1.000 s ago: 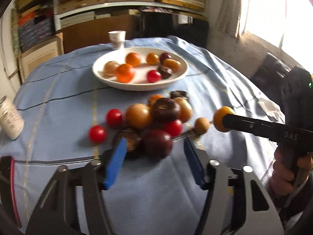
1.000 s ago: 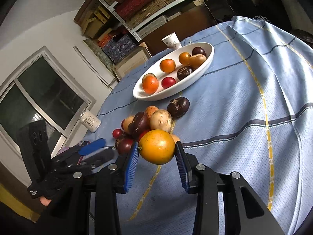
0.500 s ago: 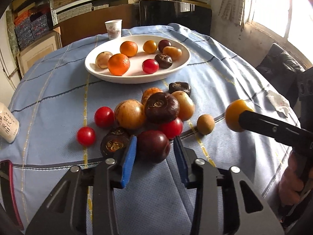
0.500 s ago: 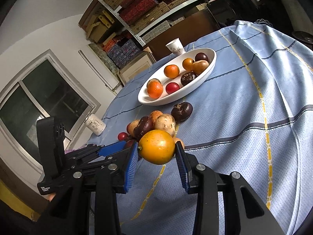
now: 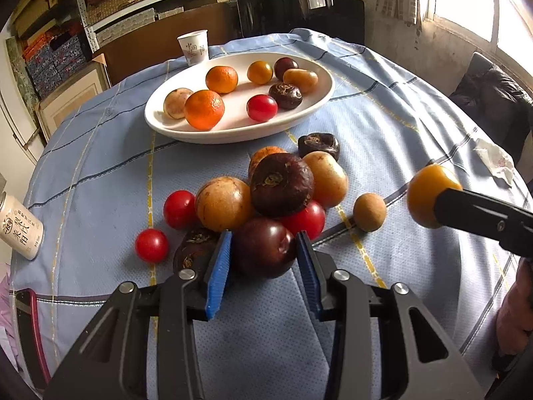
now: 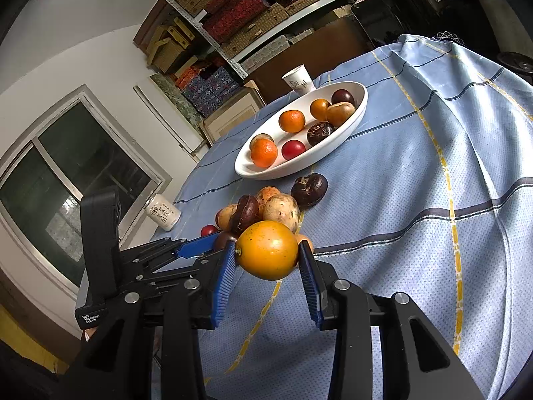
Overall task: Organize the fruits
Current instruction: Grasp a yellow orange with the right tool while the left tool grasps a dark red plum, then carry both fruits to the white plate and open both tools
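Both tongs are clenched on fruit. Nearest the left wrist camera, the left gripper [image 5: 263, 256] has its ribbed blue pads [image 5: 218, 271] pressed against the flanks of a dark plum [image 5: 265, 248], a round, glossy, purple-black fruit sitting at the near edge of the loose pile on the tablecloth [image 5: 100, 180]; whether it is lifted off the cloth cannot be told. Its shallow dimple faces right, toward the right-hand pad. The right gripper [image 6: 268, 260] grips a yellow-orange fruit [image 6: 268, 250], smooth and slightly oval, its long axis running across between the pads and a small stem nub pointing left; it is held above the cloth, to the right of the pile.

Just behind the plum lie a red tomato [image 5: 304, 218], a russet-brown round fruit [image 5: 223, 203] and a wrinkled dark mangosteen [image 5: 281, 185] perched on top, calyx upward. Two more red tomatoes [image 5: 151, 245] sit to the left, and a small tan fruit [image 5: 369, 211] lies apart on the right.

Farther back, a white oval plate [image 5: 319, 100] holds tangerines [image 5: 204, 109], a tomato and dark fruits. A paper cup [image 5: 194, 46] stands behind it, on the woven blue checked cloth.
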Motion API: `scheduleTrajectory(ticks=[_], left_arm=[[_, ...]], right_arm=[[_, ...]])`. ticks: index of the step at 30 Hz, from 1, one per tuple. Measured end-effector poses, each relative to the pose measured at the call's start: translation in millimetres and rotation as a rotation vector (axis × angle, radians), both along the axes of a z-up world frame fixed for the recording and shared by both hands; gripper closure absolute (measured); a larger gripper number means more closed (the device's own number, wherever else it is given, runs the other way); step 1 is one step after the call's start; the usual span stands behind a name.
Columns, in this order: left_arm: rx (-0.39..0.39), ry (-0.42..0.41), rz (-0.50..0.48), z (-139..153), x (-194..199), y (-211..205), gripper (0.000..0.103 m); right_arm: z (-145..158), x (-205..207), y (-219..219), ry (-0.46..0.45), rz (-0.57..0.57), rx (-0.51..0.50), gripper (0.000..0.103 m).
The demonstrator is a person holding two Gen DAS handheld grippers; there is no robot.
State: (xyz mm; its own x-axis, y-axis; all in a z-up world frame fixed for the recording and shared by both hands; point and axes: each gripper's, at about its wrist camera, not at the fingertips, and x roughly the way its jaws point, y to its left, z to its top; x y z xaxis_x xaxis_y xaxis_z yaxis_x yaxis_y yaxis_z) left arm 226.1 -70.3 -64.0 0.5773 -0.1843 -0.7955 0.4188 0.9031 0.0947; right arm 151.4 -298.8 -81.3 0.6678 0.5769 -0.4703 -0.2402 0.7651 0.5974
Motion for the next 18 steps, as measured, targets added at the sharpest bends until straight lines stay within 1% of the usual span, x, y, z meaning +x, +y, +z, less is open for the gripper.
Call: scheduleTrajectory(ticks=[3,5,6,9,11,14,18], left_arm=[[0.026,0.011,0.009,1.2,-5.8,-1.6,0.064],[0.024,0.018,-0.008,0.9,-11.4,-2.3,0.064],[0.036,0.009,-0.015,0.1,-13.1,-3.5,0.064],[0.052,0.006,-0.005,-4.8,-6.3,-5.6,0.064],[0.053,0.017,0.001,-7.0,-0.1,-5.9,0.064],[0.051,0.061,0.016,-13.5,7.6,-3.6,0.064],[0.03,0.068,0.031,-12.3,6.1,-0.1,0.065]], right_arm=[[-0.7,-0.2,-0.1,0.005,-0.002,0.001,0.064],[-1.4,1.2,-0.4,0.008,-0.003,0.003,0.064],[-1.6,0.9,0.2,0.01,-0.002,0.002,0.064],[-2.4,1.6,1.3,0.013,0.001,0.001,0.064],[-2.7,1.1,0.8,0.011,-0.001,0.004,0.064],[-3.7,1.9,0.8,0.017,-0.003,0.006,0.064],[-4.4,2.8,1.5,0.019,0.0,0.006,0.064]])
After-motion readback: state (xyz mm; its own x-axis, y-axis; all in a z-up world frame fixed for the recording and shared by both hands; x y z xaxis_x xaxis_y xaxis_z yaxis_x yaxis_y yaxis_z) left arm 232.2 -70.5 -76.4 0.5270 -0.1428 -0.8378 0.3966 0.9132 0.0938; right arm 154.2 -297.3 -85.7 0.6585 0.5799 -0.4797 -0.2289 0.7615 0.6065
